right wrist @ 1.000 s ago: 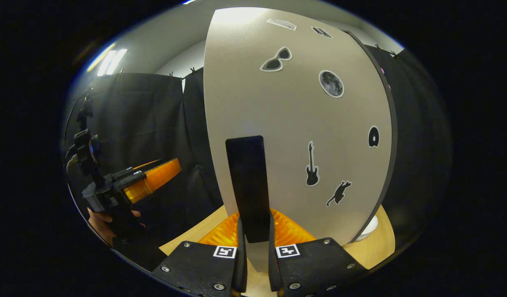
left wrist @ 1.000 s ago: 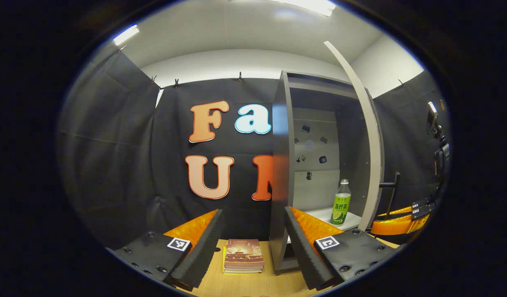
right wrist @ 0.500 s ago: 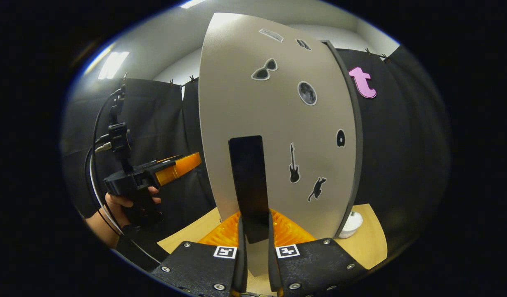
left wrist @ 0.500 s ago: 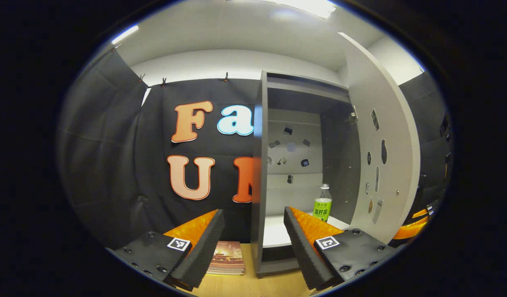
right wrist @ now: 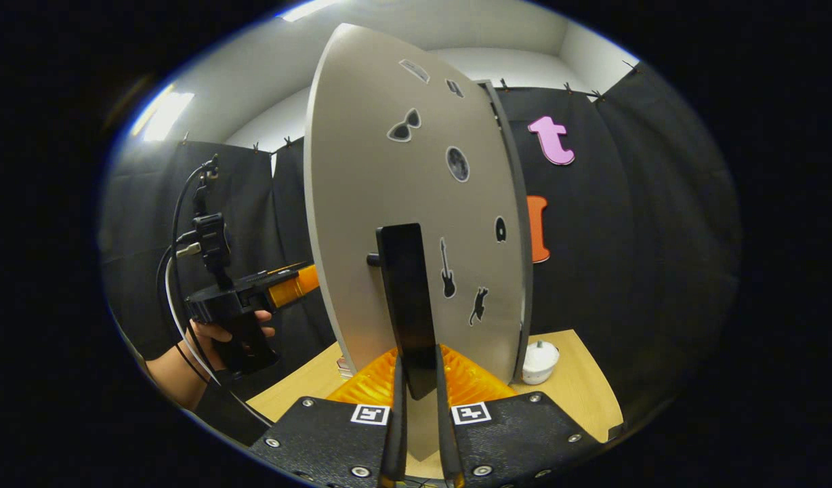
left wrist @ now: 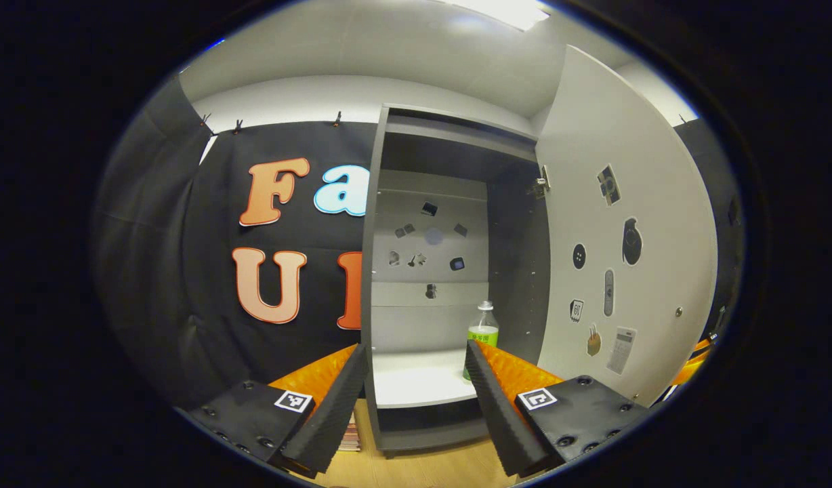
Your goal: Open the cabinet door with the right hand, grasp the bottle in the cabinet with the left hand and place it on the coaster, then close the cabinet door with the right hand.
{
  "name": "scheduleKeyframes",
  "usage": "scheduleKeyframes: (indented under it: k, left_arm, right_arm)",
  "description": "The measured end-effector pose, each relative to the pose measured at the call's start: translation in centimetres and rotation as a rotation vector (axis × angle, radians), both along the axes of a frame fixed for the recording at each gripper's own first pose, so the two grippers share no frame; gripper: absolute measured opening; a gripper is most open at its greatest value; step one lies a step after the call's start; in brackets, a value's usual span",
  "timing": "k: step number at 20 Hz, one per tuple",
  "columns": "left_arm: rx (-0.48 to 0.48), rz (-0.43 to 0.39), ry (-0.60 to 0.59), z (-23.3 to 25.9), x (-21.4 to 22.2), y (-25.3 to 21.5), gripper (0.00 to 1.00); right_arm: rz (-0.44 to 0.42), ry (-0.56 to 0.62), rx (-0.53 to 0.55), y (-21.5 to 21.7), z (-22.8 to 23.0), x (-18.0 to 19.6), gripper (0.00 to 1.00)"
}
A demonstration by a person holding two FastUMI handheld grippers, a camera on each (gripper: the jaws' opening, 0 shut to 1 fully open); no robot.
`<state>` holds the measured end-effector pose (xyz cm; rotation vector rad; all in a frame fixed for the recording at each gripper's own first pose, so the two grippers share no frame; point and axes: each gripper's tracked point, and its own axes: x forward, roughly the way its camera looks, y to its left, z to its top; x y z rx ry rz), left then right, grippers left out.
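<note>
Right gripper (right wrist: 416,434) clenched on door handle (right wrist: 407,305); left gripper (left wrist: 416,400) released. Risk: toppling bottle (left wrist: 482,332), one o'clock, with right finger during reach.

The cabinet (left wrist: 382,271) is grey, its shelf (left wrist: 416,383) white. The bottle (left wrist: 483,332) is clear with a white cap and green label. The cabinet door (right wrist: 396,203) is pale grey, dotted with black stickers; its handle (right wrist: 408,298) is black. The table (right wrist: 578,379) is light wood-grain.
</note>
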<state>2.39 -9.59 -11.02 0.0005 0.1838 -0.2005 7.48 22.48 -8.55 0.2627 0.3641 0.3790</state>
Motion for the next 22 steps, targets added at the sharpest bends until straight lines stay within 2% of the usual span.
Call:
scheduleKeyframes:
  k: [1,2,3,4,5,8,9,10,11,13,14,17,22]
  left_arm:
    - [-0.005,-0.004,0.005,-0.2,0.3,-0.4,0.94]
    - [-0.007,-0.006,0.009,-0.3,0.5,-0.8,0.94]
    - [-0.005,-0.011,0.011,-0.5,0.9,-1.4,0.94]
    - [-0.004,-0.02,0.013,-0.7,1.2,-2.2,0.96]
    - [-0.004,-0.032,0.019,-1.0,1.5,-3.1,0.93]
    - [0.004,-0.068,0.017,-2.3,2.6,-5.9,0.93]
    - [0.008,-0.072,0.019,-3.3,3.2,-6.9,0.94]
    - [0.019,-0.074,0.047,-4.9,3.6,-7.8,0.94]
    - [0.027,-0.077,0.068,-6.3,4.1,-8.7,0.96]
    - [0.017,-0.11,0.1,-8.0,5.1,-10.9,0.94]
    - [0.014,-0.124,0.104,-8.6,6.0,-11.9,0.94]
    - [0.029,-0.115,0.158,-11.5,8.2,-13.1,0.95]
    - [0.053,-0.114,0.22,-15.3,12.1,-15.4,0.95]
  right_arm:
    - [-0.018,0.006,0.013,-0.3,0.0,-0.2,0.17]
    - [-0.031,0.008,0.016,-0.6,0.0,-0.3,0.21]
    - [-0.045,0.007,0.015,-0.8,0.0,-0.4,0.16]
    - [-0.058,0.009,0.014,-1.0,0.0,-0.4,0.16]
    - [-0.073,0.007,0.017,-1.1,0.1,-0.2,0.16]
    - [-0.137,-0.01,0.044,-2.0,0.1,0.6,0.15]
    - [-0.155,-0.02,0.057,-2.1,0.3,0.7,0.2]
    - [-0.166,-0.022,0.064,-2.2,0.5,0.7,0.2]
    - [-0.171,-0.026,0.062,-2.2,0.5,0.8,0.15]
    - [-0.177,-0.03,0.053,-2.5,0.2,0.6,0.15]
    - [-0.187,-0.026,0.065,-2.6,0.2,0.6,0.2]
    - [-0.217,-0.025,0.104,-2.7,0.3,0.5,0.15]
    - [-0.261,-0.018,0.122,-4.0,0.1,0.4,0.18]
